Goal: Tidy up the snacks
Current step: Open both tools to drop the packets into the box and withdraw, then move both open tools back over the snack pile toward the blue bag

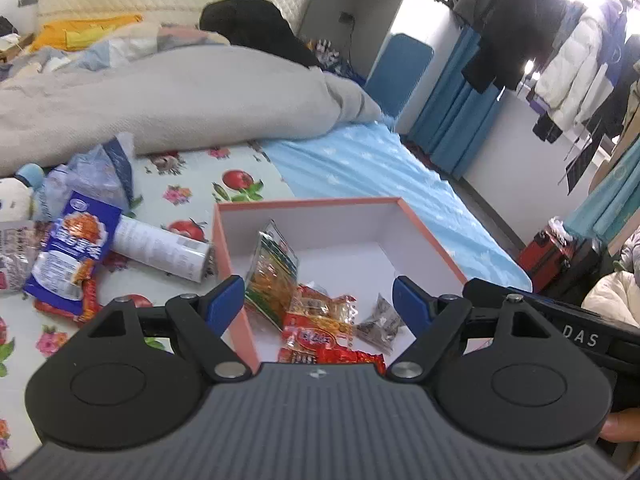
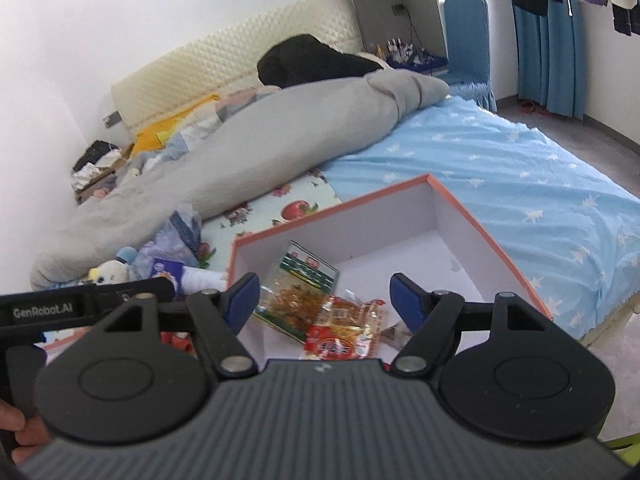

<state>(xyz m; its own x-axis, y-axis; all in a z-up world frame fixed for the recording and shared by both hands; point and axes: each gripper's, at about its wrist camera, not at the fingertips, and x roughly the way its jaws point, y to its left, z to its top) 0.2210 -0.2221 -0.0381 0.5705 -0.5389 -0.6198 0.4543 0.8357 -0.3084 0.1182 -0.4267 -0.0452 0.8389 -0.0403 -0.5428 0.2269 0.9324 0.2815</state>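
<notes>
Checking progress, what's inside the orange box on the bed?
Inside the orange box: a green packet, red packets, a small grey packet. The near corner is hidden.

Snack packets (image 1: 316, 320) inside orange-rimmed box (image 1: 308, 203)

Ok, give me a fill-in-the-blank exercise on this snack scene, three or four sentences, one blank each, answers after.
1. The box holding the snacks has an outer rim coloured ____.
2. The white cylindrical can lies on its side ____ the box, on the fruit-print sheet.
3. The blue snack packet has ____ yet been put in the box.
4. The jaws of the left gripper stand ____, with nothing held.

Missing words: orange; outside; not; open
</notes>
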